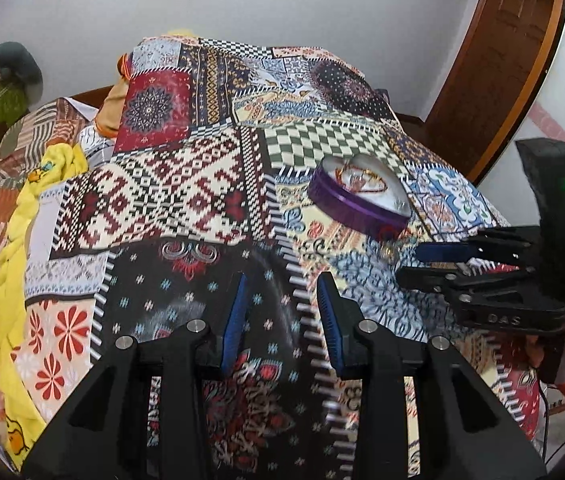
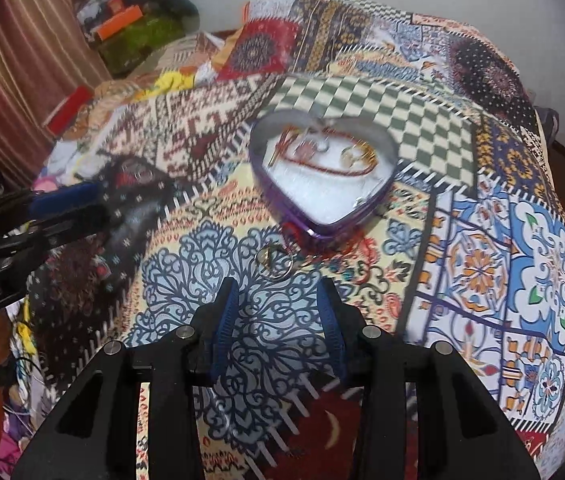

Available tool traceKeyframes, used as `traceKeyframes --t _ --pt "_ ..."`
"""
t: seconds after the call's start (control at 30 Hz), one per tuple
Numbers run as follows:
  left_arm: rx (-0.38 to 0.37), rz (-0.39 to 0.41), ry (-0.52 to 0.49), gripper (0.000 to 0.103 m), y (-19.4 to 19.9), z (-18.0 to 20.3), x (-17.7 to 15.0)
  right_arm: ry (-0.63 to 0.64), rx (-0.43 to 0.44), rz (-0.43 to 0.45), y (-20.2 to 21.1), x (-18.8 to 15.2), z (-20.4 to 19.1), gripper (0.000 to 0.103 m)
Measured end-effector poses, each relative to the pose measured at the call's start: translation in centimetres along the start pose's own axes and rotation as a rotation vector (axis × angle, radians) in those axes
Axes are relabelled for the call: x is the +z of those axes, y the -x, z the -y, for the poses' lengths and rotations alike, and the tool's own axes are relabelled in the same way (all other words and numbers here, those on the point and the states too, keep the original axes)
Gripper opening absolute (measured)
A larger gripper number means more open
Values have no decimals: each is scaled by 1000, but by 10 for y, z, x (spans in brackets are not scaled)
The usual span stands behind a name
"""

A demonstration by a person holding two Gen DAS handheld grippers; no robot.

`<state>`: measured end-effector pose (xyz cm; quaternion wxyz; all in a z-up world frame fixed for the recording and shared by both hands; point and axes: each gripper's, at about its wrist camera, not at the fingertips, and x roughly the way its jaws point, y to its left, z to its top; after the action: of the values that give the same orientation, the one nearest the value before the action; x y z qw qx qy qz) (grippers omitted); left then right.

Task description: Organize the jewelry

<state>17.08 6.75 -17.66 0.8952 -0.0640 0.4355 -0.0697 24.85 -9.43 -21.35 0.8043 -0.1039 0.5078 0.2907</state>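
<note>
1. Here, a purple heart-shaped box (image 2: pixel 324 184) sits open on a patchwork bedspread (image 2: pixel 482 264), its pointed tip toward the near edge.
2. Inside, on white lining, lie a red cord and gold pieces (image 2: pixel 334 156), blurred beyond closer description.
3. A small ring (image 2: pixel 273 263) rests on the bedspread just beside the box's tip, apart from it.
4. The right gripper (image 2: pixel 278 312) hovers near the ring, fingers spread, holding nothing.
5. The left gripper (image 1: pixel 282 304) is likewise released and empty over the dark patch at the bedspread's near edge.
6. A yellow blanket (image 1: pixel 22 240) is bunched along the bedspread's left edge.
</note>
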Motion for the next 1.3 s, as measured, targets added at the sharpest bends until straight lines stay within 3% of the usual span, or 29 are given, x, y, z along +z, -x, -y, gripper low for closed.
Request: traceKeyframes --t 0.33,0.53,0.7,1.0,1.1,1.3 --pt "5 3 -35 35 -5 -14 0 19 -35 -4 -9 6 -6 37" --pt "35 11 -62 35 -18 -21 10 63 -67 2 -12 5 -15 19" --pt "46 18 -92 35 -24 -25 13 67 -74 11 -13 6 -15 19" --pt "-43 -17 -25 35 -45 -52 27 12 -97 112 16 3 -9 19" --pt "-68 -48 -15 27 -57 -55 31 -25 -97 147 26 1 -4 19" --pt "-82 -75 -81 23 -69 -44 36 -91 -93 183 35 -4 4 19"
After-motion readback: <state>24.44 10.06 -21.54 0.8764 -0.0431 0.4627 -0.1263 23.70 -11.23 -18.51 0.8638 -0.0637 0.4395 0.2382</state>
